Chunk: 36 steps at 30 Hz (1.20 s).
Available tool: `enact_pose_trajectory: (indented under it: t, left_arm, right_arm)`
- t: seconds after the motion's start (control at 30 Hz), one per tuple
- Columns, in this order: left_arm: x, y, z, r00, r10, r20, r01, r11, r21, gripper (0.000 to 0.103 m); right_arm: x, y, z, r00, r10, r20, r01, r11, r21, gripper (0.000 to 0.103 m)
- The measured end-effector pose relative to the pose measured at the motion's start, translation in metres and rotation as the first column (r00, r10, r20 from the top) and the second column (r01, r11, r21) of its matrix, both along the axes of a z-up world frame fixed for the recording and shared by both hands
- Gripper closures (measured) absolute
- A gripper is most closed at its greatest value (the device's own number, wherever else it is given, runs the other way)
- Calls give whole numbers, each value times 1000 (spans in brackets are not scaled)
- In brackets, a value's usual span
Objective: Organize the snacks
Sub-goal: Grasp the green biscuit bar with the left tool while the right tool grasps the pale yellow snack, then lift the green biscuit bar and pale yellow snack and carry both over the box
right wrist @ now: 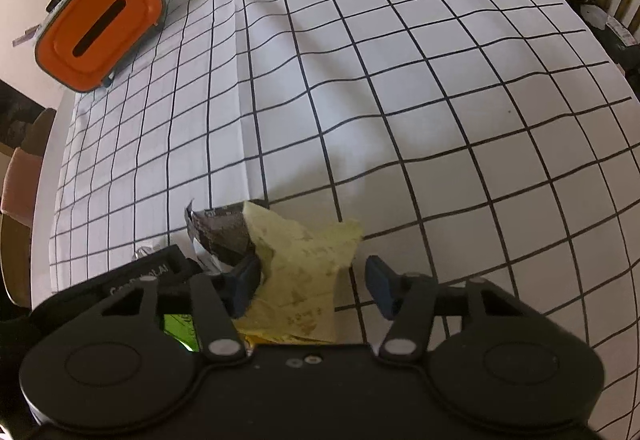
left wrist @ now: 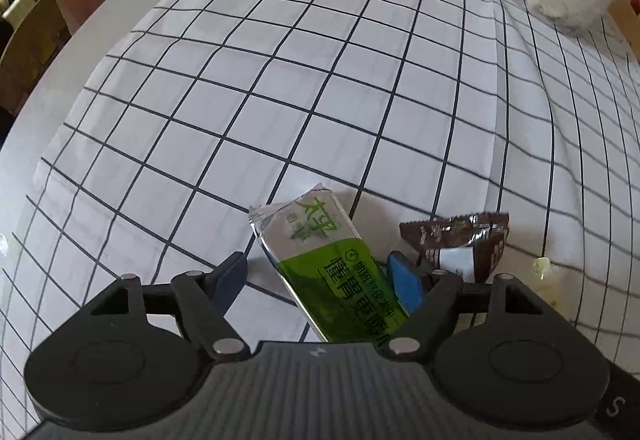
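Jaws of both grippers stand apart, nothing clamped: left gripper point(left wrist: 320, 280) straddles green snack bar point(left wrist: 320, 260), right gripper point(right wrist: 312, 286) straddles yellow packet point(right wrist: 304, 276) on table point(right wrist: 400, 99). Pick-up step judged; closure required next.

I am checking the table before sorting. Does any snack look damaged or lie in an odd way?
The yellow packet between the right gripper's fingers looks crumpled. The green packet lies askew across the grid lines of the tablecloth, and the brown packet beside it has a creased end. Nothing looks spilled.
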<state>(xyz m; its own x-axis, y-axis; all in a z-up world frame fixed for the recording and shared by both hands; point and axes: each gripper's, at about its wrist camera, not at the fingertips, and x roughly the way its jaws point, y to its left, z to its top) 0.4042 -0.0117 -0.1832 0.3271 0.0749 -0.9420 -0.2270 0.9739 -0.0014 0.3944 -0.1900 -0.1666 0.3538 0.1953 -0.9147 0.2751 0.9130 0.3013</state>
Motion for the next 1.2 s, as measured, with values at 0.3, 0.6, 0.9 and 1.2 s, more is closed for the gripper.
enact_pose_trajectory:
  t: [0.3, 0.6, 0.9, 1.2]
  left_arm:
    - [-14, 7, 5, 998, -61, 2, 61, 998, 5, 48]
    - [-22, 17, 8, 995, -98, 1, 98, 994, -44, 60]
    - [-35, 29, 17, 995, -103, 5, 103, 991, -80, 60]
    - [-69, 26, 60, 983, -168, 75, 174, 981, -81, 60]
  right_arm:
    - [-11, 6, 0, 996, 87, 20, -86, 995, -42, 68]
    - [-22, 6, 11, 990, 133, 54, -129, 988, -80, 74]
    - [-45, -6, 30, 984, 154, 85, -148, 986, -76, 74]
    - [-81, -13, 66, 970, 203, 136, -195, 978, -69, 74]
